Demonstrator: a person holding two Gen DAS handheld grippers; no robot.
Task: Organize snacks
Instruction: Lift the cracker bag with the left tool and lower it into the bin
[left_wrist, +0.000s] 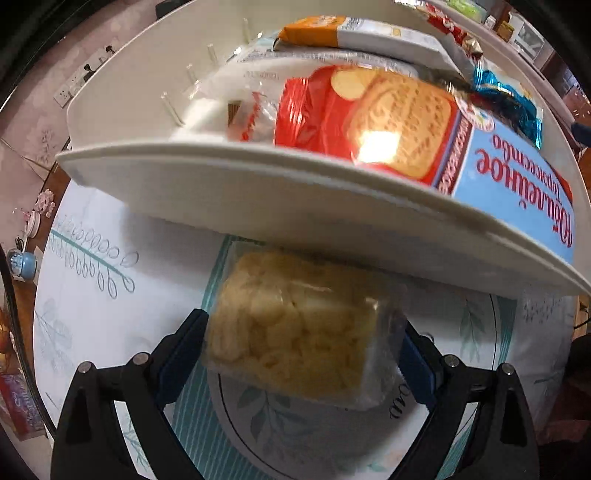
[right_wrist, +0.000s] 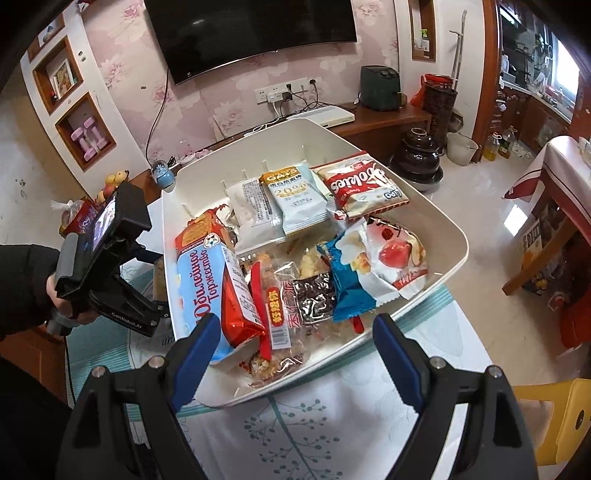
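Note:
A clear bag of pale yellow snacks (left_wrist: 295, 332) lies on the patterned tablecloth (left_wrist: 110, 302), just outside the white bin (left_wrist: 258, 192). My left gripper (left_wrist: 303, 325) points down over it, open, one finger on either side of the bag. The bin (right_wrist: 443, 229) holds several snack packs, among them a long red-and-blue biscuit pack (right_wrist: 207, 266) along its left wall and a white-and-red cookie bag (right_wrist: 362, 184) at the back. My right gripper (right_wrist: 295, 325) hangs open over the bin's near rim with nothing between its fingers.
A hand in a dark sleeve (right_wrist: 55, 295) holds the left tool beside the bin's left wall. A yellow chair (right_wrist: 554, 417) stands off the table's right edge. A wooden TV stand (right_wrist: 388, 118) and tiled floor lie beyond the bin.

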